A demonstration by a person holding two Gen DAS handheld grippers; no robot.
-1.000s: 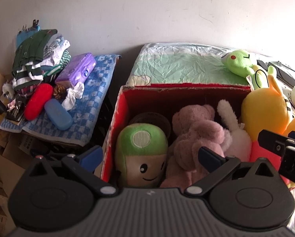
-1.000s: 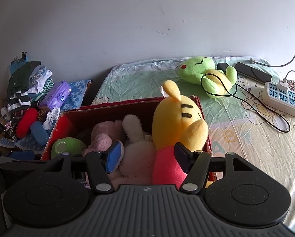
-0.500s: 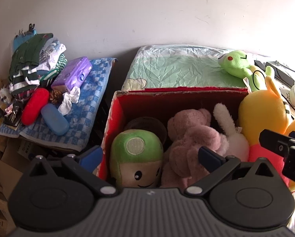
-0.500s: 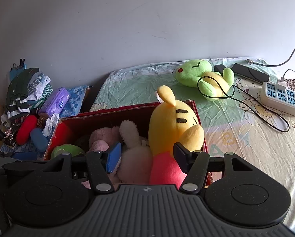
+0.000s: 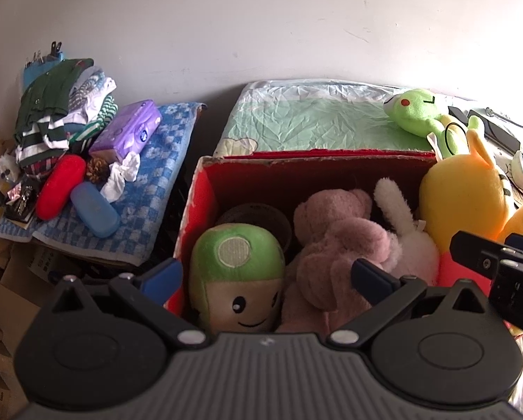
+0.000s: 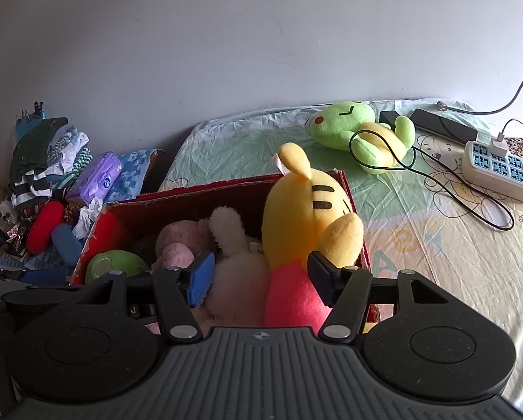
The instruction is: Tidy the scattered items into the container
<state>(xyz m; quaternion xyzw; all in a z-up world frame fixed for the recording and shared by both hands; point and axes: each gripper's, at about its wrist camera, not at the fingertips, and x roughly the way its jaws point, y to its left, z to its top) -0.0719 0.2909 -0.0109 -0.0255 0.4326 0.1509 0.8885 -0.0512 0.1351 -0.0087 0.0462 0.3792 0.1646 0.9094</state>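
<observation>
Right wrist view is showing the right gripper fingers standing apart around the yellow plush in the red box; left gripper also apart, empty. Green plush, lying well beyond the fingers on the bed, is likely waiting next.

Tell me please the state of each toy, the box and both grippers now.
Red box: open, nearly full.
Yellow plush: upright in box.
Pink plush: in box.
Mushroom plush: in box.
Green frog plush: outside, on bed.
Left gripper: open.
Right gripper: open.
</observation>
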